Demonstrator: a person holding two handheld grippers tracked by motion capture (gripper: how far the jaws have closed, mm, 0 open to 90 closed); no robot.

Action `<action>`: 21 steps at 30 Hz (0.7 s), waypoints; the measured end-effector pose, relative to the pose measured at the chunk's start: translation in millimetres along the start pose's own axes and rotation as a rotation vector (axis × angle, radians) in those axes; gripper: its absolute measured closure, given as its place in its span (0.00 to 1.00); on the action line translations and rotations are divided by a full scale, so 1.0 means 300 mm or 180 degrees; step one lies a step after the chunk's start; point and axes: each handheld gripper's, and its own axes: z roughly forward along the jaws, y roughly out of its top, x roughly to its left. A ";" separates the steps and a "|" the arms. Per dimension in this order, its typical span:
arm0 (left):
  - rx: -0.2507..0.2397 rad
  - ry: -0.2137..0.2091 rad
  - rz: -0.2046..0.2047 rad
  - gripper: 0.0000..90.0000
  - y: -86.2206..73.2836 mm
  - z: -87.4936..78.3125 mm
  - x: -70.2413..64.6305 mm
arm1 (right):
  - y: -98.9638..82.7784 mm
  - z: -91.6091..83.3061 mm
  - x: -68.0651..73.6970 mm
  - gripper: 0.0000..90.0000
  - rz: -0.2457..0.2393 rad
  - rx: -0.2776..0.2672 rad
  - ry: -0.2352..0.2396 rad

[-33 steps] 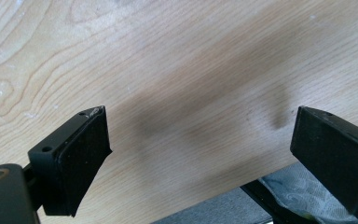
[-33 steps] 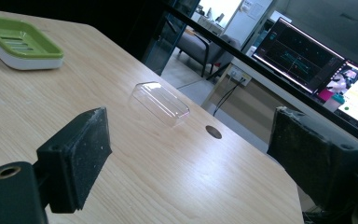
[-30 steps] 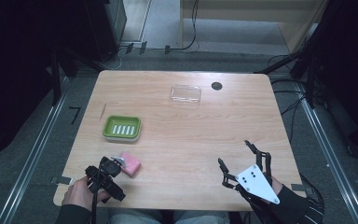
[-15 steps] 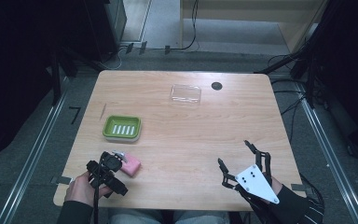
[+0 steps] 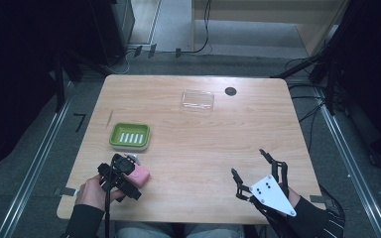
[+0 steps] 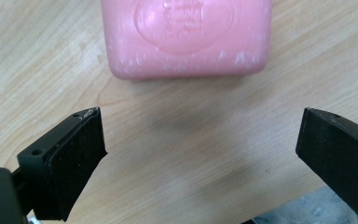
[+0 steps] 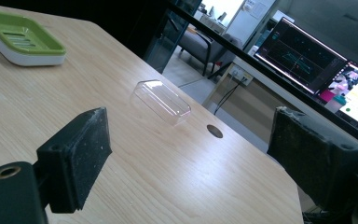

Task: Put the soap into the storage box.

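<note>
Counting 1 pink soap bar (image 6: pixel 186 37) near the surface's (image 5: pixel 203 144) front-left edge, 1 green soap dish (image 5: pixel 129 136), 1 clear lid (image 5: pixel 198 99). Embossed oval stamp on soap, maybe lettering, unreadable. Left gripper (image 6: pixel 200 154) spread just short of it; right gripper (image 7: pixel 191 163) spread too.

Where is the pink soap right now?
In the high view the pink soap lies on the table's near left part, just in front of the green soap dish, with the left gripper open above it.

text: none legible | pink soap bar (image 6: pixel 186 35): embossed oval stamp, letters unreadable | monitor (image 7: pixel 303 56): screen content too small to read
</note>
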 end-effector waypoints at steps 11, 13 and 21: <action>-0.0028 -0.0032 -0.0103 0.02 0.027 0.001 0.027 | 0.001 0.000 0.002 0.15 -0.0019 0.0006 0.0002; -0.0017 -0.0041 -0.0117 0.01 0.035 -0.001 0.031 | 0.001 0.000 0.002 0.15 -0.0019 0.0007 0.0002; -0.0030 -0.0059 -0.0229 0.00 0.076 0.006 0.044 | 0.000 0.000 0.000 0.15 -0.0001 -0.0002 -0.0005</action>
